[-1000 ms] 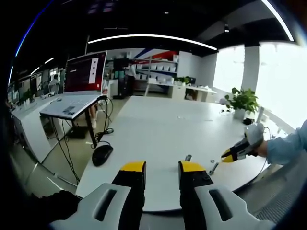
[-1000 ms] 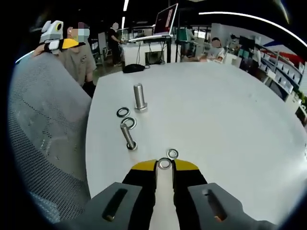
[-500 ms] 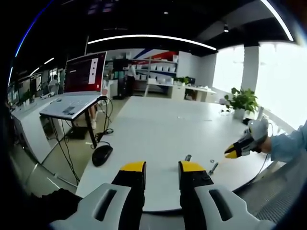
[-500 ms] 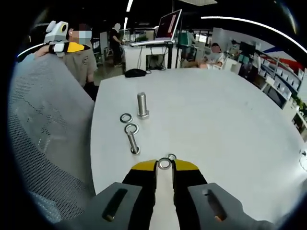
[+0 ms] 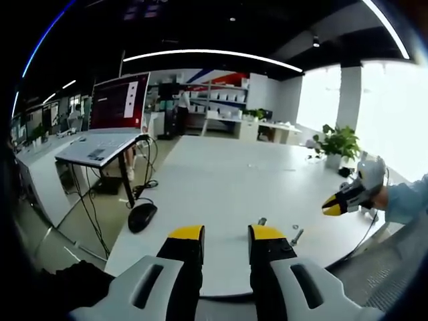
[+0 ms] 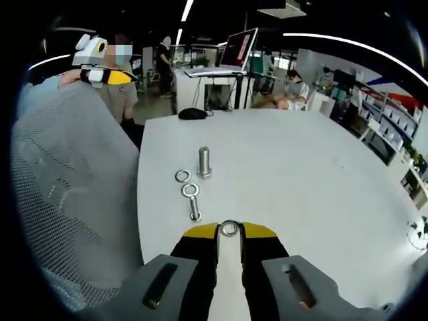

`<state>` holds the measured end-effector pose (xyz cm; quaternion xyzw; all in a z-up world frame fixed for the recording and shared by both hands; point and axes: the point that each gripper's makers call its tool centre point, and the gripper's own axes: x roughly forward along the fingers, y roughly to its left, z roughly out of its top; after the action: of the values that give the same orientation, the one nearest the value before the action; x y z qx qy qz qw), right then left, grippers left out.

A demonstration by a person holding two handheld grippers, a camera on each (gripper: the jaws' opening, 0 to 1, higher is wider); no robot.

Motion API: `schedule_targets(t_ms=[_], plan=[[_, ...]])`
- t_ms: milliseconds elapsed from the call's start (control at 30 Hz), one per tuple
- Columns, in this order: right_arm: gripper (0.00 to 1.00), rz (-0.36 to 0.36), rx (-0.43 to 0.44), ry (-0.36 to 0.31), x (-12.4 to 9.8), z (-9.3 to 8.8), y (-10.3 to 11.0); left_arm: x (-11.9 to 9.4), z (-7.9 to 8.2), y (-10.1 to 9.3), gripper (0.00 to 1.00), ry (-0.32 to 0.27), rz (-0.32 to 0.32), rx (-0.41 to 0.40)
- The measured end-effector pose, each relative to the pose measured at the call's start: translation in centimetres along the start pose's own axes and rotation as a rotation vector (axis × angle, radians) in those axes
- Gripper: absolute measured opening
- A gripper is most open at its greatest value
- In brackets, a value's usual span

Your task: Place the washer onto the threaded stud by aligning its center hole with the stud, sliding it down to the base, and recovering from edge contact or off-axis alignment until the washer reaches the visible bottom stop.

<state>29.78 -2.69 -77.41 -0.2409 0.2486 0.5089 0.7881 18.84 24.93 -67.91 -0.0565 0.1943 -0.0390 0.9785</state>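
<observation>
Washer [image 6: 229, 229] clamped in your right gripper [image 6: 229, 231] jaws; stud [image 6: 204, 162] near tabletop [image 6: 301, 174] edge bare. Left gripper [image 5: 225, 234] jaws apart.

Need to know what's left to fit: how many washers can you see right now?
2. One washer is pinched between the right gripper's tips. One loose washer lies on the table, left of the upright bolt. Another may be hidden behind the gripper.
</observation>
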Motion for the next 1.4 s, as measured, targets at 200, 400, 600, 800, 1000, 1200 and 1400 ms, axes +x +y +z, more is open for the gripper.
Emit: schedule_targets(t_ms=[200, 400, 600, 800, 1000, 1200, 1400], plan=[[0.13, -0.004, -0.032, 0.01, -0.3, 1.6, 0.0, 0.0, 0.3, 0.0, 0.22, -0.018, -0.008, -0.027], [0.13, 0.019, -0.087, 0.029, -1.2, 3.0, 0.7, -0.1, 0.2, -0.3, 0.22, -0.015, -0.024, -0.014], [0.13, 0.001, -0.088, 0.037, -2.0, 4.4, 0.7, 0.1, -0.4, -0.7, 0.28, 0.026, -0.037, 0.034], [0.13, -0.023, -0.111, 0.033, -2.3, 6.1, 0.9, 0.1, -0.7, -1.9, 0.34, 0.046, -0.108, 0.04], [0.13, -0.048, -0.097, 0.036, -2.5, 7.2, 1.2, 0.0, -0.8, -2.8, 0.36, 0.043, -0.175, 0.054], [0.13, -0.071, -0.104, 0.048, -3.4, 7.7, 1.6, -0.1, -0.8, -3.5, 0.33, 0.036, -0.229, 0.063], [0.13, -0.063, -0.113, 0.061, -3.6, 8.2, 1.5, -0.1, -0.8, -3.6, 0.31, 0.03, -0.24, 0.051]])
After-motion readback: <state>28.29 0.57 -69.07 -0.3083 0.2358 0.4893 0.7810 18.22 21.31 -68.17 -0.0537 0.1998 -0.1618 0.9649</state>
